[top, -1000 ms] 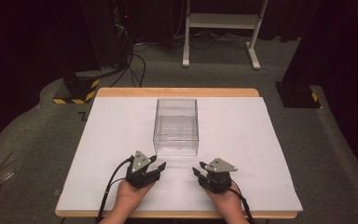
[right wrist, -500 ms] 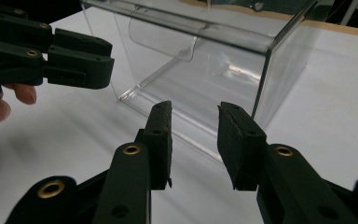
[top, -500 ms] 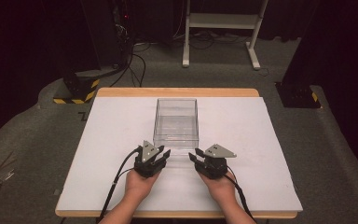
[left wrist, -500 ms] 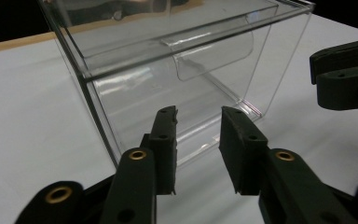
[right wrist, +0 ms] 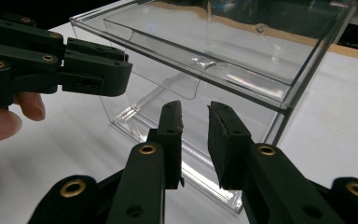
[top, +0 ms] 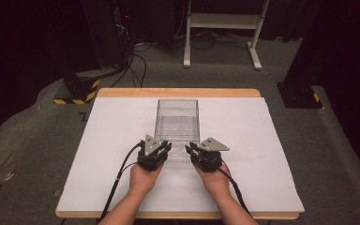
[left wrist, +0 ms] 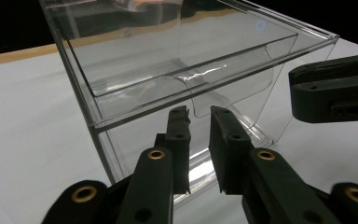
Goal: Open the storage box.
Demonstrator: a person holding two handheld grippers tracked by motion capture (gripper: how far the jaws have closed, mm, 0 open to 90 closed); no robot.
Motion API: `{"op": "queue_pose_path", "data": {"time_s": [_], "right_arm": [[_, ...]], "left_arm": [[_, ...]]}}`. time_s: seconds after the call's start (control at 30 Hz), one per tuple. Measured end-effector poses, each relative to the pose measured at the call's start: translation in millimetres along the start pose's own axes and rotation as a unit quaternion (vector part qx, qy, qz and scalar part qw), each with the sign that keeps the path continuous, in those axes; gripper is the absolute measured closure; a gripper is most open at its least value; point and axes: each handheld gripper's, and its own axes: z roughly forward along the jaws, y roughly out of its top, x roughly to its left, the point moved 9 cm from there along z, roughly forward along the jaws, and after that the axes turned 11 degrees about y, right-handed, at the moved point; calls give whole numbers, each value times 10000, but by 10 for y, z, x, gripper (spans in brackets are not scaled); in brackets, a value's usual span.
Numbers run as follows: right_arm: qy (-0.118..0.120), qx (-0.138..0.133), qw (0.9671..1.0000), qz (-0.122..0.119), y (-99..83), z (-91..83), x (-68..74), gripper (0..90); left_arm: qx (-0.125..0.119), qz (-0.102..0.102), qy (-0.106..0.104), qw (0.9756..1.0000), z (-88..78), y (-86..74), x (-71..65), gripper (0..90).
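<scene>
Closing, left gripper (top: 161, 149) and right gripper (top: 193, 151) nearly shut, nothing held, before clear box (top: 177, 120).

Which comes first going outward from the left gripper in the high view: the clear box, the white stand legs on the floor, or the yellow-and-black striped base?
1. clear box: just ahead of the left gripper, on the white table.
2. yellow-and-black striped base: on the floor past the table's far left corner.
3. white stand legs: farthest, on the floor beyond the table.
</scene>
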Motion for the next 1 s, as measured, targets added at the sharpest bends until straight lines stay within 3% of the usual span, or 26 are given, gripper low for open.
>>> {"op": "queue_pose_path", "data": {"time_s": [0.33, 0.67, 1.0], "right_arm": [[16, -2, 10000, -39, 62, 104, -3, 782], [-13, 1, 10000, -60, 95, 131, 11, 784], [-69, 56, 9997, -235, 89, 127, 11, 790]], "left_arm": [[-64, -72, -44, 9999, 4, 15, -16, 798], [-117, -192, -161, 9996, 30, 21, -34, 749], [-170, -122, -178, 9996, 20, 17, -41, 762]]}}
